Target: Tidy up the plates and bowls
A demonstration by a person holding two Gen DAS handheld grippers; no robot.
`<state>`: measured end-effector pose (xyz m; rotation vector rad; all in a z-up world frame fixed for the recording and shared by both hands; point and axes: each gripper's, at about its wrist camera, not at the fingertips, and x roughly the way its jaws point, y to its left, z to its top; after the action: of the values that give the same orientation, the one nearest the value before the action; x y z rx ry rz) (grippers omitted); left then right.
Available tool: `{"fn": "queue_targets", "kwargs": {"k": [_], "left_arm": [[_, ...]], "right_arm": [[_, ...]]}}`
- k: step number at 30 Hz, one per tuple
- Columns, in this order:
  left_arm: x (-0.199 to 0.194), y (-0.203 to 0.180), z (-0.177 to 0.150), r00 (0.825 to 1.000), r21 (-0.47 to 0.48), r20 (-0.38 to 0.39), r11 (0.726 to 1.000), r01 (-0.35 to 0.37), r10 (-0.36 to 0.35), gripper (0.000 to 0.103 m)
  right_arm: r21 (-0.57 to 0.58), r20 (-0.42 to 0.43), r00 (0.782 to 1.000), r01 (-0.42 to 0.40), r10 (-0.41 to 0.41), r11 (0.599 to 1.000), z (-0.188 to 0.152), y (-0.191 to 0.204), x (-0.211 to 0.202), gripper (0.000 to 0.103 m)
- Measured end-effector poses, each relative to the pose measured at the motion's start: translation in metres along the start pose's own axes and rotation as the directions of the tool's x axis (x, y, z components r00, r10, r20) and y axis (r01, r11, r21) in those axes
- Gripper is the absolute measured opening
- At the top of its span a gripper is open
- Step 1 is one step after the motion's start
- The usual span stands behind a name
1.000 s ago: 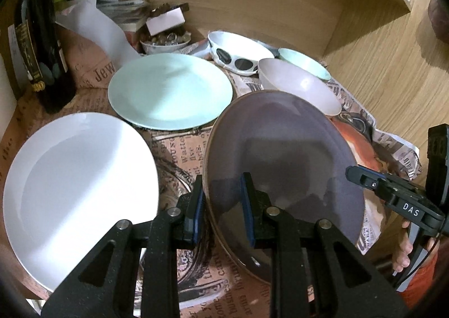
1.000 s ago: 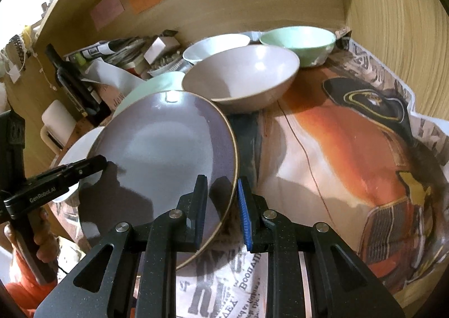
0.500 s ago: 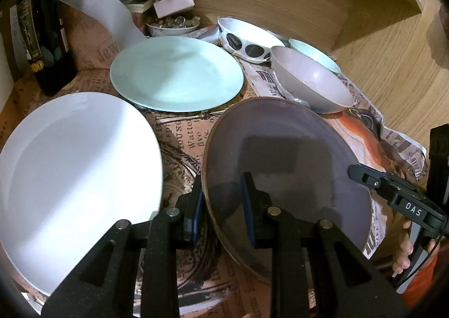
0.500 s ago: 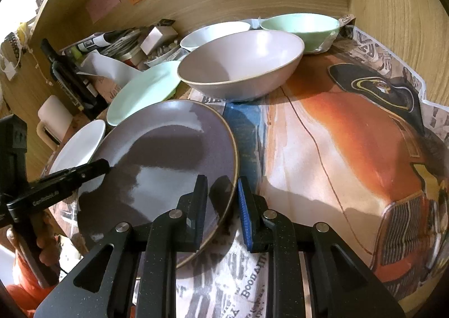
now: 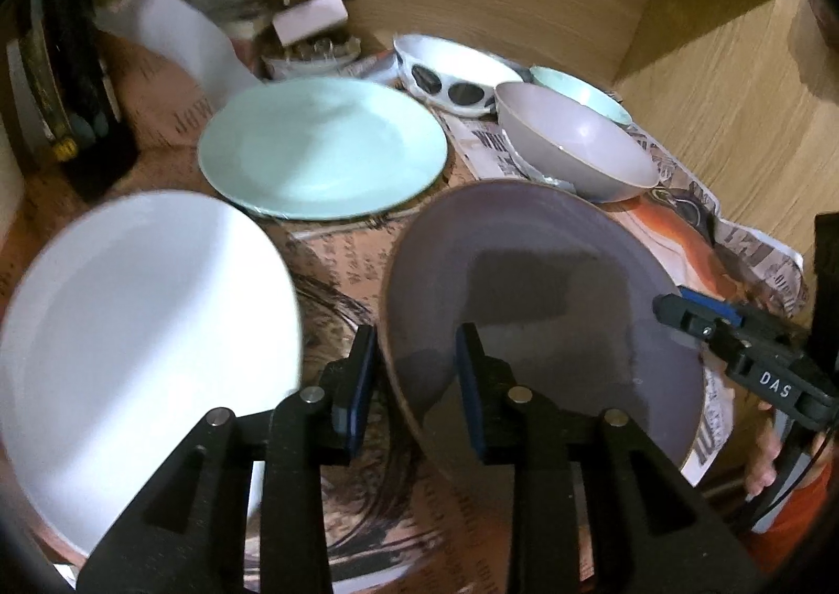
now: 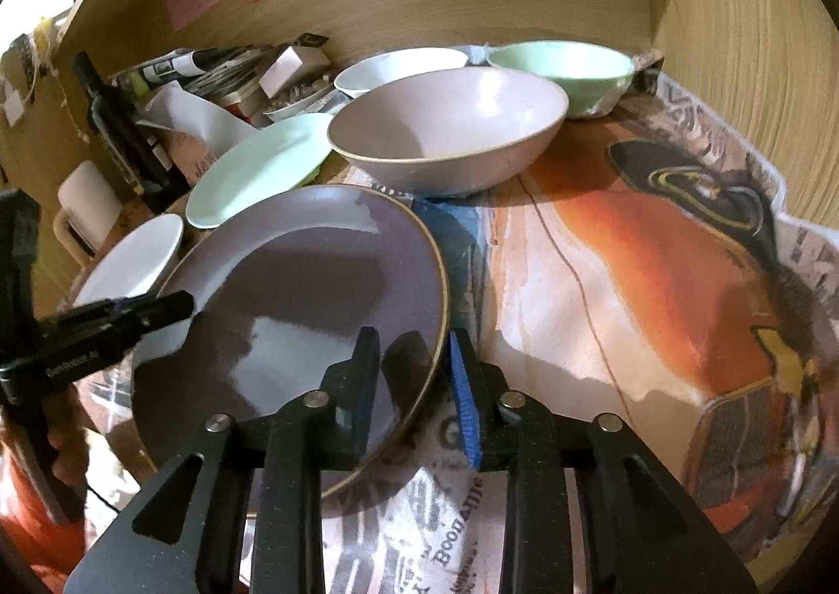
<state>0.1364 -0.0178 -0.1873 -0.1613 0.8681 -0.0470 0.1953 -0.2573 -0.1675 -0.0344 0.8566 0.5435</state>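
A purple plate (image 5: 550, 279) (image 6: 314, 290) lies low over the newspaper, between both grippers. My left gripper (image 5: 417, 363) straddles its near left rim and its jaws are opening, the pads standing off the rim. My right gripper (image 6: 414, 374) straddles the plate's right rim, its jaws likewise opening with a gap beside the rim. A white plate (image 5: 141, 321) lies to the left and a mint plate (image 5: 320, 148) behind. A pale pink bowl (image 6: 445, 132), a mint bowl (image 6: 566, 64) and a white spotted bowl (image 5: 451, 69) stand at the back.
Newspaper (image 6: 629, 279) covers the wooden surface, boxed in by wooden walls at the back and right. A dark bottle (image 6: 115, 122), papers and a small dish of clutter (image 5: 314, 51) crowd the back left corner. A hand (image 5: 760, 457) holds the right gripper's handle.
The purple plate has come down from a tilt to lie nearly flat on the newspaper. Both pairs of jaws have widened around its rim. The hands stayed in place.
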Motion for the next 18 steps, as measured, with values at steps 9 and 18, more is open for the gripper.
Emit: {"fn": "queue_targets", "kwargs": {"k": [9, 18], "left_arm": [[-0.049, 0.016, 0.003, 0.992, 0.006, 0.123, 0.999, -0.038, 0.037, 0.050], [-0.100, 0.056, 0.008, 0.967, -0.055, 0.231, 0.994, -0.098, 0.108, 0.062]], "right_arm": [[-0.001, 0.109, 0.994, 0.014, -0.014, 1.000, 0.012, 0.010, -0.029, 0.045], [-0.055, 0.209, 0.976, -0.044, 0.054, 0.998, 0.029, 0.051, -0.040, 0.059]]}}
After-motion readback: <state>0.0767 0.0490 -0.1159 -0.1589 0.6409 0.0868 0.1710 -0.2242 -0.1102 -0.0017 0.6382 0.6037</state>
